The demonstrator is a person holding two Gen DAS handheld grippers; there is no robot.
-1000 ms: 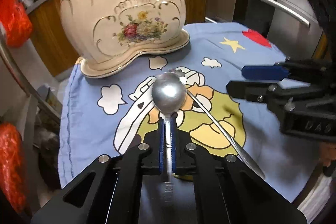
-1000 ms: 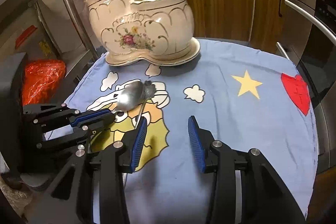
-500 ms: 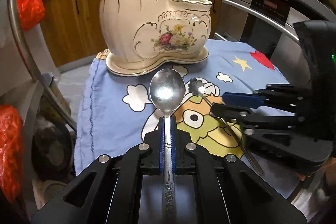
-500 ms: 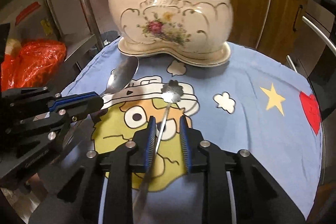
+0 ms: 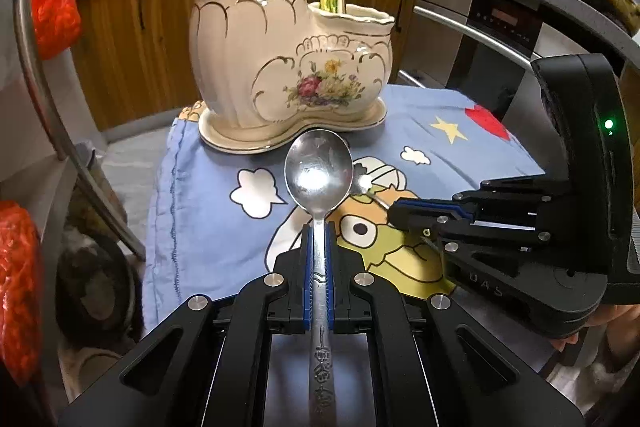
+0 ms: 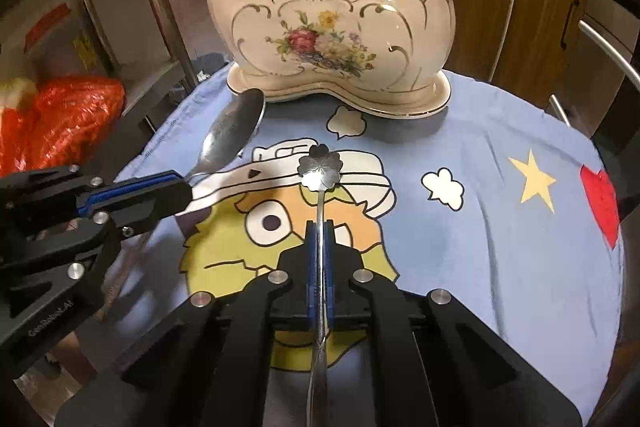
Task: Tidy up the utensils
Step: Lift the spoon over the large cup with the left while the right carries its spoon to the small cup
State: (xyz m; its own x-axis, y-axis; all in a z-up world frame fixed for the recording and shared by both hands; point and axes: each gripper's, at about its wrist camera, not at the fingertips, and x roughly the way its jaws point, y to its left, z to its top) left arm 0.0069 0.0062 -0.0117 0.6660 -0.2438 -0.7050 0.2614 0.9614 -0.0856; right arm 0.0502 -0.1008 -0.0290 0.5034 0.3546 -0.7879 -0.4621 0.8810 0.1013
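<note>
Steel in both claws, holder next.
My right claw just clamped the flower spoon, still on the cloth; left claw grips big spoon, lifted.

A shiny oval-bowled steel spoon points up at frame centre, a thin flower-tipped steel spoon likewise, both below the cream floral ceramic holder.

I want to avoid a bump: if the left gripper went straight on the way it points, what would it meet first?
Probably the ceramic holder: it stands straight ahead of the left gripper, beyond the bowl of the held spoon. The gripper tilts downward, so it might meet the cloth in front first; depth is unclear.
</note>
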